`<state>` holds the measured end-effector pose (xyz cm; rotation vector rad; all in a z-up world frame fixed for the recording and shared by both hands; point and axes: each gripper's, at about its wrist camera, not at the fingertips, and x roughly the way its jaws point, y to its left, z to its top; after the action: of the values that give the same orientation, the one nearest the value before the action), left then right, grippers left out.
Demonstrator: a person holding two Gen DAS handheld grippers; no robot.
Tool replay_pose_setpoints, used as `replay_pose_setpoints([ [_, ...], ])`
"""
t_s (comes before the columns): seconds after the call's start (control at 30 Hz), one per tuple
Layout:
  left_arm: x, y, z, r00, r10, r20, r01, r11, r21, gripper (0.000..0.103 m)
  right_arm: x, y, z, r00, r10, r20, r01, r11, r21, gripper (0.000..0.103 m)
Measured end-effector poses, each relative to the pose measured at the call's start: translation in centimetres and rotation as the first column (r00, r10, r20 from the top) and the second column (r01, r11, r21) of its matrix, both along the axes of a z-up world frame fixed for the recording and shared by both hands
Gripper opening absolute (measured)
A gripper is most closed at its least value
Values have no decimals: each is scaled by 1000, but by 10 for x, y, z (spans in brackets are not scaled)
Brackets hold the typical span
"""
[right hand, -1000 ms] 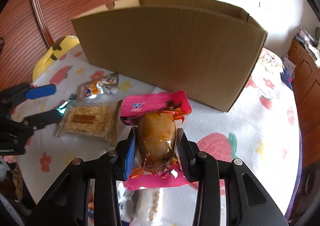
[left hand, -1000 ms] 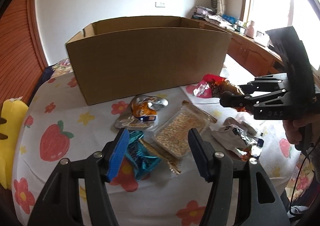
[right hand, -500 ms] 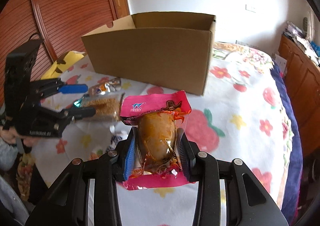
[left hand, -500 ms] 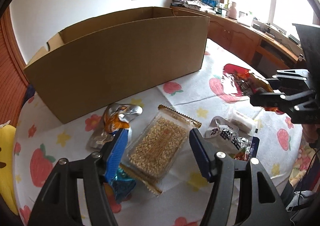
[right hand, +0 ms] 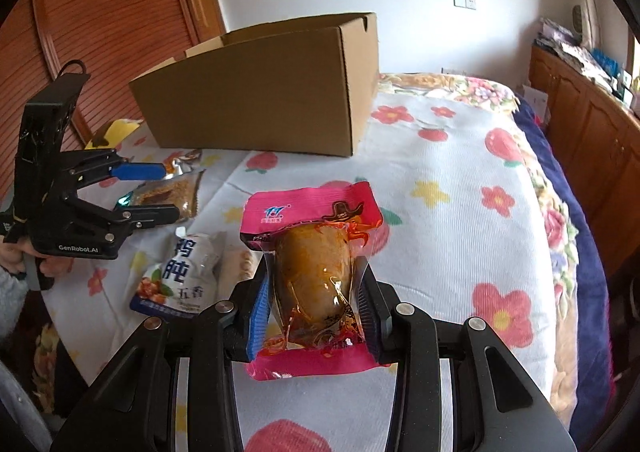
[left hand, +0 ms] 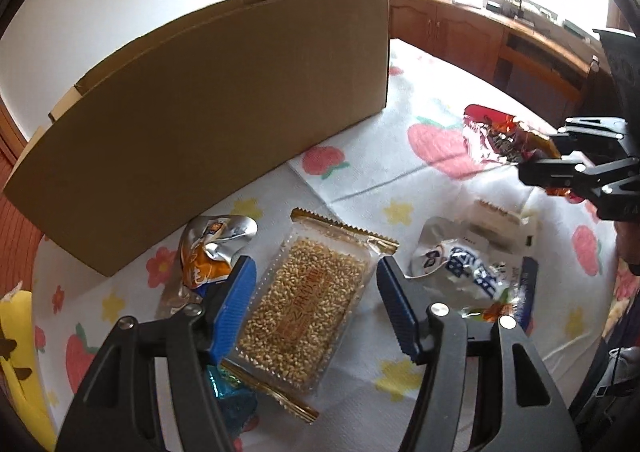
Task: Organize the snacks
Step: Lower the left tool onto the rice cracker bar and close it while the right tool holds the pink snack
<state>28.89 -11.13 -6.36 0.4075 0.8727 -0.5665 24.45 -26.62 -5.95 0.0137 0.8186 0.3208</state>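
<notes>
My left gripper [left hand: 312, 300] is open, its blue pads either side of a clear pack of grain bars [left hand: 308, 304] lying on the flowered tablecloth. My right gripper [right hand: 314, 312] is shut on a pink snack pack [right hand: 314, 276] with a brown piece inside, held above the table; the pack also shows in the left wrist view [left hand: 496, 139]. An open cardboard box [left hand: 208, 107] stands behind the snacks, also in the right wrist view [right hand: 272, 91]. An orange and silver pouch [left hand: 208, 252], a white and blue pouch [left hand: 464, 268] and a teal wrapper [left hand: 236, 404] lie nearby.
A small pale wrapped bar [left hand: 500, 215] lies by the white pouch. A yellow cushion [left hand: 20, 352] sits at the table's left edge. Wooden cabinets [left hand: 480, 35] line the wall under the window. A dark blue cloth [right hand: 568, 187] hangs at the table's right side.
My left gripper has moved in over the grain bar pack, which now lies between its pads. My right gripper has drawn back from the box with the pink pack still held.
</notes>
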Motion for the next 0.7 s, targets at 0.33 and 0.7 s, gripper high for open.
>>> replay_pose_setpoints([
  [0.33, 14, -6, -3, 999, 2, -40, -1, 1000, 18, 64, -1, 1, -10, 1000, -17, 7, 17, 1000, -12, 39],
  [0.7, 12, 8, -5, 999, 26, -41, -26, 1000, -3, 64, 0, 2, -12, 1000, -25, 12, 25, 999, -23, 39],
])
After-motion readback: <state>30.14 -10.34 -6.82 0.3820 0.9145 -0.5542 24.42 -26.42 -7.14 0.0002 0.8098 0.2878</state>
